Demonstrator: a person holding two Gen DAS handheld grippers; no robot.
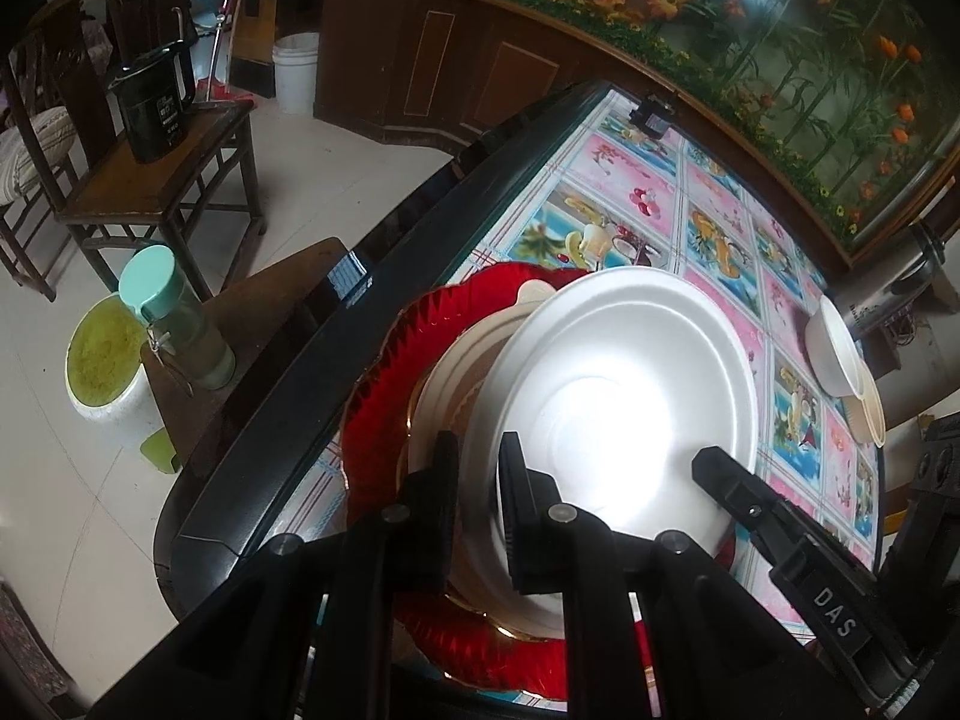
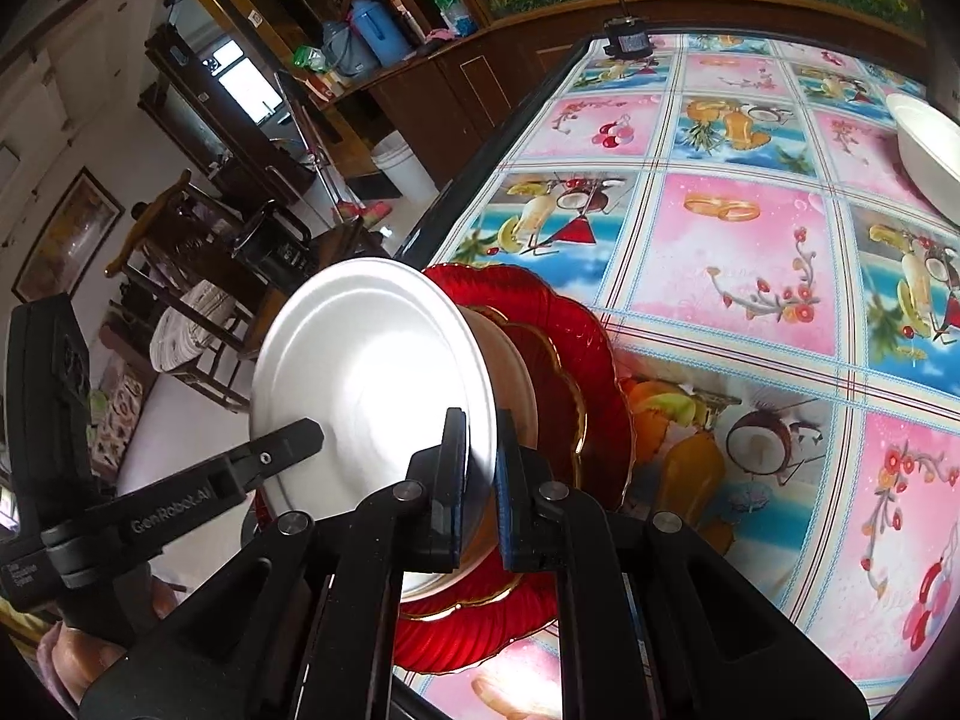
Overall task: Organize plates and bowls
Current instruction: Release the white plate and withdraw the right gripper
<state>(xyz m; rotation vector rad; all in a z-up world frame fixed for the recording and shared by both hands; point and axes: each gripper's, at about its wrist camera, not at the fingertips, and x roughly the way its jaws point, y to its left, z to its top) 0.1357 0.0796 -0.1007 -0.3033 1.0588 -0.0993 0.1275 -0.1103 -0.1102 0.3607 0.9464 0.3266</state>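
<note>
A white plate [image 1: 618, 408] [image 2: 360, 372] sits tilted on top of a stack: a cream plate [image 1: 456, 372] [image 2: 510, 372] on a red scalloped plate [image 1: 384, 372] [image 2: 588, 360], at the table's near left corner. My left gripper [image 1: 480, 450] is shut on the white plate's near rim. My right gripper [image 2: 480, 432] grips the rim on the opposite side. One finger [image 1: 726, 474] of the right gripper lies over the plate in the left wrist view. A left finger [image 2: 288, 438] shows likewise in the right wrist view.
White bowls [image 1: 834, 354] [image 2: 930, 144] and a steel flask [image 1: 888, 294] stand at the table's right. A small black object [image 2: 627, 39] sits on the far corner. The dark table edge [image 1: 336, 360] runs just left of the stack. Beyond it are a stool with a bottle [image 1: 174, 324] and a chair with a kettle [image 1: 156, 114].
</note>
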